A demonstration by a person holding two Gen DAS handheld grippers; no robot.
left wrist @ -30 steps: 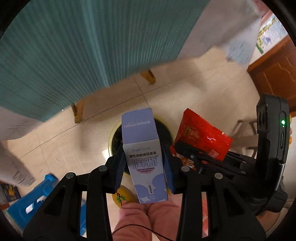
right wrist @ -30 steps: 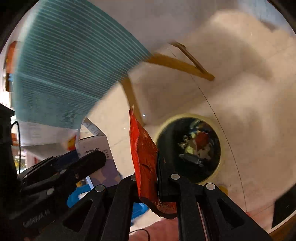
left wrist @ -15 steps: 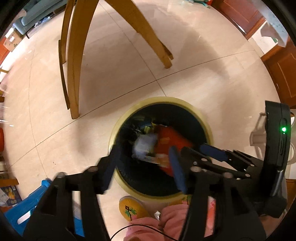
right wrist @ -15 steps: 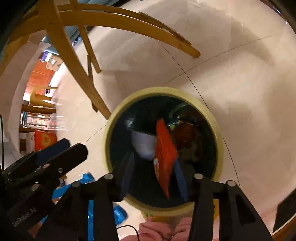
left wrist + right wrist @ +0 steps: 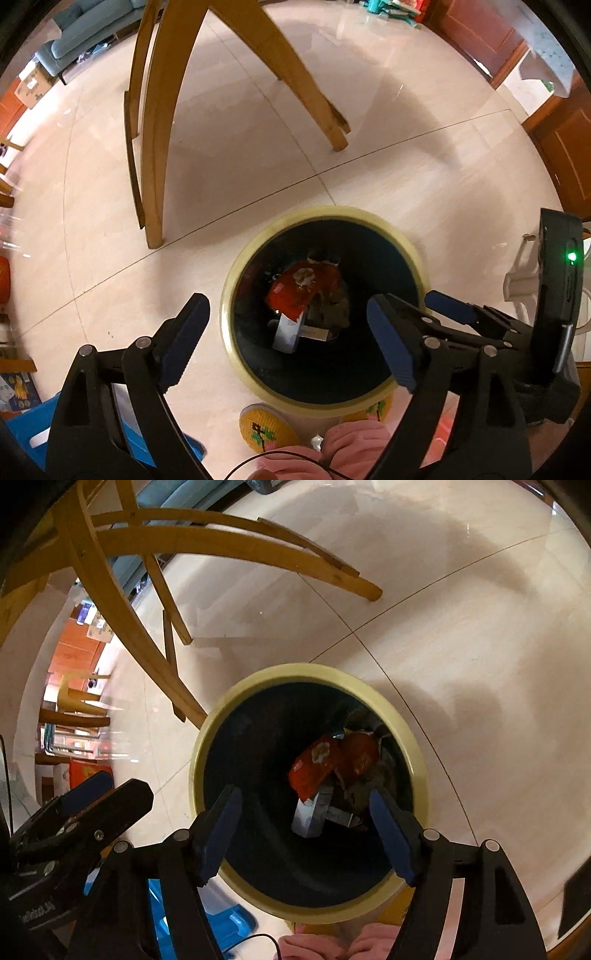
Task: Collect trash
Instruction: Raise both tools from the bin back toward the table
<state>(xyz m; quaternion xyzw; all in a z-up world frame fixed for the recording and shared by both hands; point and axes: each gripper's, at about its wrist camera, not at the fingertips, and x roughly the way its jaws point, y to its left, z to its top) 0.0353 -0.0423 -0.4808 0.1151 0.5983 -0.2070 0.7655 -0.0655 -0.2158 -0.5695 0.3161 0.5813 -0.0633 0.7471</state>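
Observation:
A round bin with a pale yellow rim (image 5: 255, 243) (image 5: 207, 746) stands on the tiled floor below both grippers. Inside it lie a red snack wrapper (image 5: 291, 291) (image 5: 314, 771) and a pale purple box (image 5: 288, 332) (image 5: 308, 816) among other trash. My left gripper (image 5: 291, 336) is open and empty, held over the bin. My right gripper (image 5: 306, 830) is open and empty over the bin too. The right gripper also shows at the right of the left wrist view (image 5: 458, 314). The left gripper also shows at the lower left of the right wrist view (image 5: 92, 805).
Curved wooden chair legs (image 5: 155, 147) (image 5: 122, 620) stand on the floor just beyond the bin. A blue plastic item (image 5: 229, 923) lies on the floor near my feet. Yellow slippers (image 5: 266, 428) are beside the bin. Wooden cabinets (image 5: 561, 140) line the right side.
One second ago each gripper was shut on its item, the purple box and the red wrapper. Both opened over the bin, and the items now lie inside it.

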